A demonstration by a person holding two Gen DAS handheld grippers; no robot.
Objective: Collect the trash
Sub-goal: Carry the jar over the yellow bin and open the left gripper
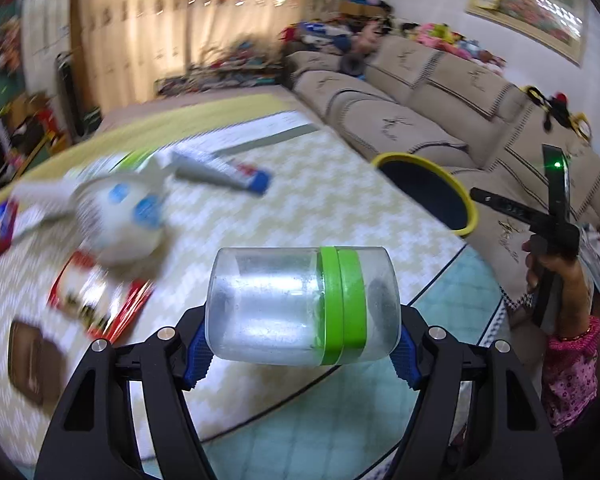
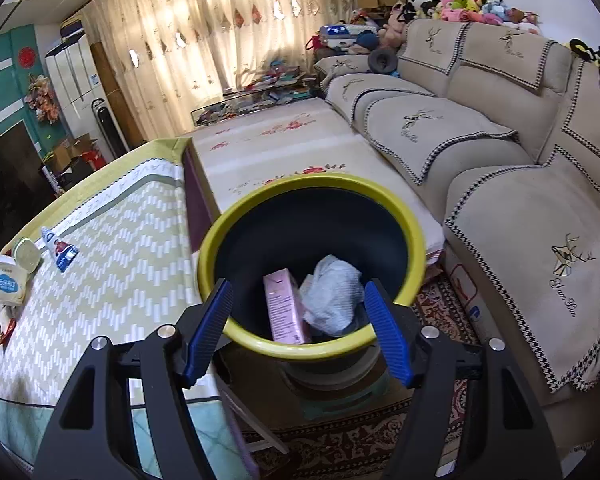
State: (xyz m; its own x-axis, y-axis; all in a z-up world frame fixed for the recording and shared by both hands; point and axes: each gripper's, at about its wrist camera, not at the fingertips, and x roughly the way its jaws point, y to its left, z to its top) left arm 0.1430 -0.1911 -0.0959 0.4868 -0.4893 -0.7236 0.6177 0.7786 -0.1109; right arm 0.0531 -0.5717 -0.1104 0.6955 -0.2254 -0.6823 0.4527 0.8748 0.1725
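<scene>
L gripper (image 1: 302, 350) has its blue ribbed pads clamped on a clear plastic jar w/ a green band (image 1: 302, 306), lying sideways betw. the fingers, above the near edge of the table w/ the yellow-white zigzag cloth (image 1: 320, 184). Behind it on the cloth, blurred: white tub w/ blue label (image 1: 120, 216), toothpaste-type tube w/ blue cap (image 1: 224, 174), red wrapper (image 1: 100, 300). R gripper (image 2: 298, 330) hangs w/ fingers wide apart, holding nothing, over the round dark bin w/ yellow rim (image 2: 216, 232) beside the table. Inside bin: pink carton (image 2: 286, 306) and crumpled white paper (image 2: 334, 296), touching. Beige sofa (image 2: 500, 152) stands to the right.
</scene>
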